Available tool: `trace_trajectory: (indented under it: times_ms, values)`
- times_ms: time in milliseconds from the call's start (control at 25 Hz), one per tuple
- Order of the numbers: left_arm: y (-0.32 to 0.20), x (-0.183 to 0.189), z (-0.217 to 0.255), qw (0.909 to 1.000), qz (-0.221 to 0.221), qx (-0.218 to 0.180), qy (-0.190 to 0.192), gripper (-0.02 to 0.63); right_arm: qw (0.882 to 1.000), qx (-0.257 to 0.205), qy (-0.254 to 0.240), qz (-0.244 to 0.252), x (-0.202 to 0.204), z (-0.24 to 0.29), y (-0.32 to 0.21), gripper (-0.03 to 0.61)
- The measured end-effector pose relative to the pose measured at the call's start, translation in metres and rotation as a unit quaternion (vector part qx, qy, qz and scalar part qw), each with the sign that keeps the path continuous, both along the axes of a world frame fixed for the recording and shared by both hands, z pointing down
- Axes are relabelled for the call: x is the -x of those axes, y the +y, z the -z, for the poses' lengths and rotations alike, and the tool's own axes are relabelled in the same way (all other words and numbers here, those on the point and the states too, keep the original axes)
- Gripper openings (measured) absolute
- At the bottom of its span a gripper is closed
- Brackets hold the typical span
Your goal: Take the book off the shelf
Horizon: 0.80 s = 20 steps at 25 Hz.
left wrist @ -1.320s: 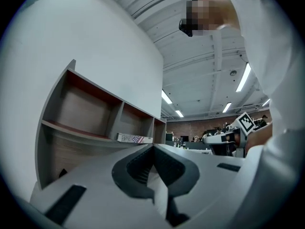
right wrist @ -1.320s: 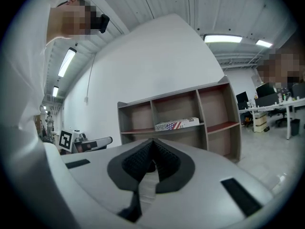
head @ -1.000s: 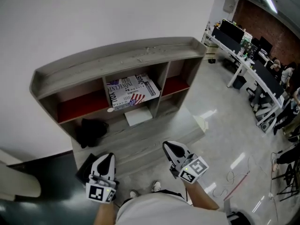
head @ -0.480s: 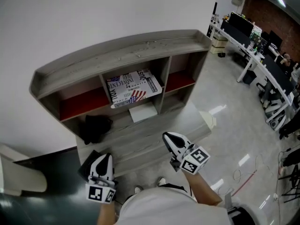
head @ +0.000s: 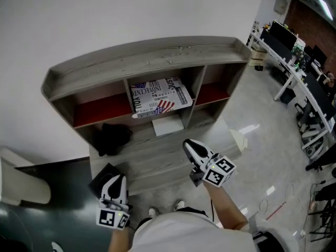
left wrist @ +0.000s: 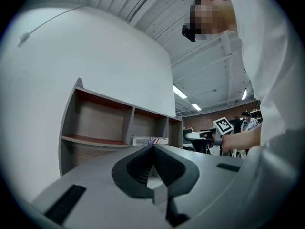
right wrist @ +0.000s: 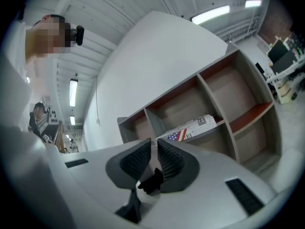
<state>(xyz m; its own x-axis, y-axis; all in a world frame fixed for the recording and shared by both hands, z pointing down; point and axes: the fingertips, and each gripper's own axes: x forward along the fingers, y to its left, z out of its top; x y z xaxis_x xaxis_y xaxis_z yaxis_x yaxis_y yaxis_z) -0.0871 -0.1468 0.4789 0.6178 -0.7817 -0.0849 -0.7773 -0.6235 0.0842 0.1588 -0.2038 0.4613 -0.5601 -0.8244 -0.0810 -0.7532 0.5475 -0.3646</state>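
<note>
The book (head: pixel 160 96), its cover in newsprint with a US flag, lies flat on the middle shelf board of the grey wooden shelf unit (head: pixel 157 56). The left gripper view shows the book (left wrist: pixel 149 140) edge-on, and the right gripper view shows that book (right wrist: pixel 190 128) from below. My left gripper (head: pixel 116 179) hangs low at the left, shut and empty, far short of the shelf. My right gripper (head: pixel 190 147) is raised in front of the unit and points at the middle column. Its jaws are opening, parted by a narrow slit with nothing between them.
A black bundle (head: pixel 115 138) sits in the lower left compartment and a white flat object (head: pixel 168 125) lies below the book. A dark box (head: pixel 105 173) stands on the floor by the left gripper. Office desks (head: pixel 304 83) with monitors line the right side.
The shelf has shifted right and slightly closer in the head view. My right gripper has risen a little toward it. The left gripper stays low.
</note>
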Motion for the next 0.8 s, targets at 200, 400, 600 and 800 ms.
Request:
trace_trajectory:
  times_ms: [200, 400, 600, 800]
  values:
    - [0.001, -0.002, -0.003, 1.0000, 0.006, 0.002, -0.002, 0.015, 0.998, 0.011, -0.048, 0.039, 0.012, 0.001, -0.025, 0.121]
    - [0.002, -0.001, 0.002, 0.9998, 0.017, -0.002, -0.007, 0.015, 0.988, 0.017, -0.143, 0.050, 0.011, 0.015, -0.063, 0.137]
    - [0.004, 0.012, 0.000, 0.9989, 0.047, -0.001, -0.008, 0.015, 0.977, 0.033, -0.206, 0.051, 0.003, 0.018, -0.100, 0.202]
    - [0.005, 0.025, 0.000, 0.9970, 0.078, -0.001, -0.006, 0.015, 0.957, 0.102, -0.271, 0.027, -0.008, -0.016, -0.138, 0.262]
